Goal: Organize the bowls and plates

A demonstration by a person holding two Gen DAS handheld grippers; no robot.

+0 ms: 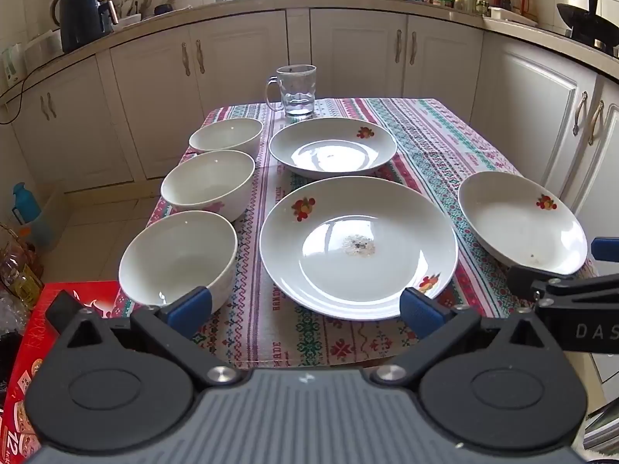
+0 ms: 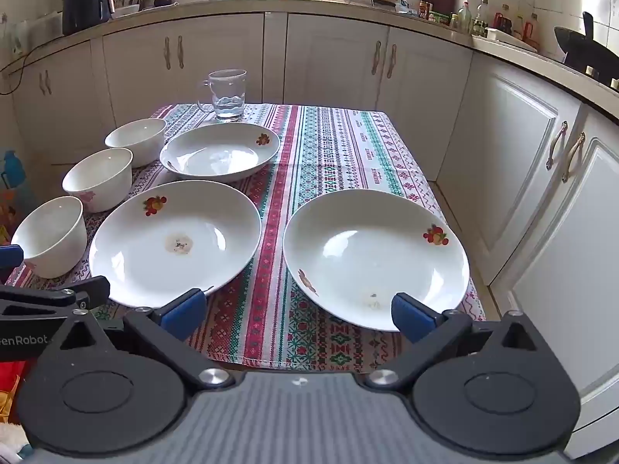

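Note:
Three white bowls stand in a column on the table's left: near bowl (image 1: 178, 257) (image 2: 50, 236), middle bowl (image 1: 209, 183) (image 2: 98, 178), far bowl (image 1: 226, 135) (image 2: 135, 139). Three white plates with fruit prints lie beside them: near-centre plate (image 1: 358, 247) (image 2: 176, 241), far plate (image 1: 332, 147) (image 2: 220, 150), right plate (image 1: 522, 220) (image 2: 375, 257). My left gripper (image 1: 305, 309) is open and empty, at the table's near edge before the centre plate. My right gripper (image 2: 300, 309) is open and empty, at the near edge between the centre and right plates.
A glass mug (image 1: 296, 91) (image 2: 228, 94) stands at the table's far edge. The patterned tablecloth (image 1: 433, 139) (image 2: 340, 147) covers the table. White cabinets (image 1: 356, 50) ring the room. A red box (image 1: 58, 309) sits low at the left.

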